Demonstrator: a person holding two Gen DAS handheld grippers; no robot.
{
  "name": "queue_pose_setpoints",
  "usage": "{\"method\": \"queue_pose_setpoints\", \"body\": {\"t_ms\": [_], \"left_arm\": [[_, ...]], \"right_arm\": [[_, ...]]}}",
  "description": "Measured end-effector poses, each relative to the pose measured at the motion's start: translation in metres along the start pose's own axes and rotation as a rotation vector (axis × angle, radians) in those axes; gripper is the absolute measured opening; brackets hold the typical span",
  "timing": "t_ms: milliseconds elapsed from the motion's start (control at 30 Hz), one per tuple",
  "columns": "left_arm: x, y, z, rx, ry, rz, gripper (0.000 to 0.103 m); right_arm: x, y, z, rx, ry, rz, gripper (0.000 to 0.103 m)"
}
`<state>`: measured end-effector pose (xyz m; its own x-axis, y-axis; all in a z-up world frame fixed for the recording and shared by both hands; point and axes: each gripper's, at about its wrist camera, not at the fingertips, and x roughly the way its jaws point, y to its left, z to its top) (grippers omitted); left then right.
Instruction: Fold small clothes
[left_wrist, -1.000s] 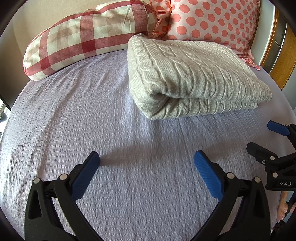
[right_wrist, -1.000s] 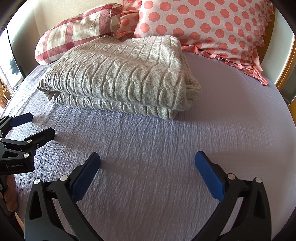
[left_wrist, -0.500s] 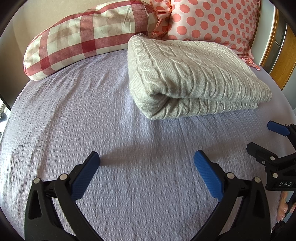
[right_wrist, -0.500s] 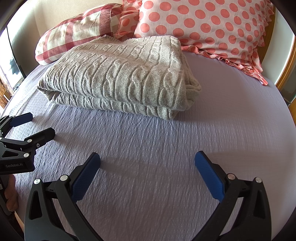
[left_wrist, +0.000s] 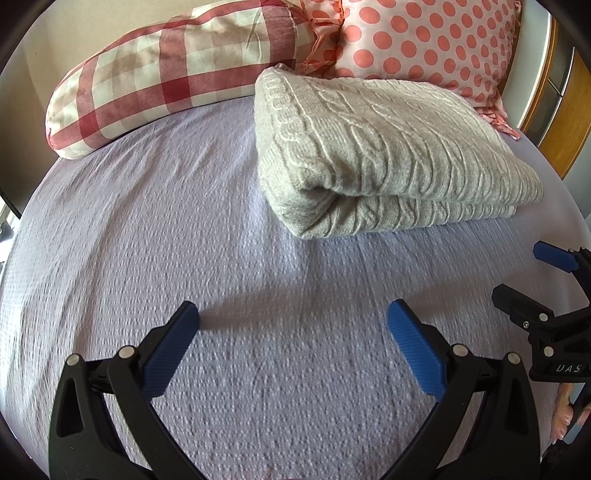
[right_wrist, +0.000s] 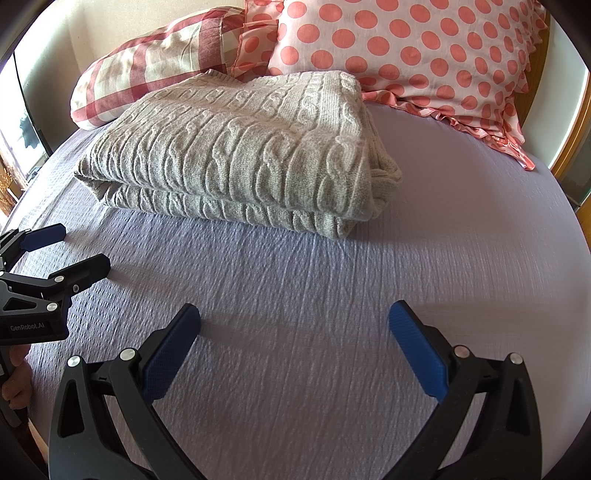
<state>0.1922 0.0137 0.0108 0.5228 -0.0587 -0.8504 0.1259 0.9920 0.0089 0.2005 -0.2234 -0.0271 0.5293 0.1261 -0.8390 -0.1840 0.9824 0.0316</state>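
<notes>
The grey cable-knit sweater (right_wrist: 236, 155) lies folded in a thick bundle on the lilac bed sheet (right_wrist: 369, 295), its far edge against the checked pillow (left_wrist: 166, 74) and the dotted pillow (right_wrist: 424, 55). The left gripper (left_wrist: 291, 332) and right gripper (right_wrist: 293, 332) hover near it with jaws spread wide, holding nothing. The fold looks done, so the risk is a careless nudge: the bulky, springy knit could slump open, and a pad could snag a cable stitch.
</notes>
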Motion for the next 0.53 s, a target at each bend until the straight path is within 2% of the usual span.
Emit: {"method": "queue_pose_setpoints", "body": {"t_ms": [533], "left_arm": [[0.0002,0.0013,-0.0007,0.009,-0.010,-0.002,0.101]], "right_arm": [[0.0002,0.0002,0.0001,0.000,0.000,0.000,0.102]]}}
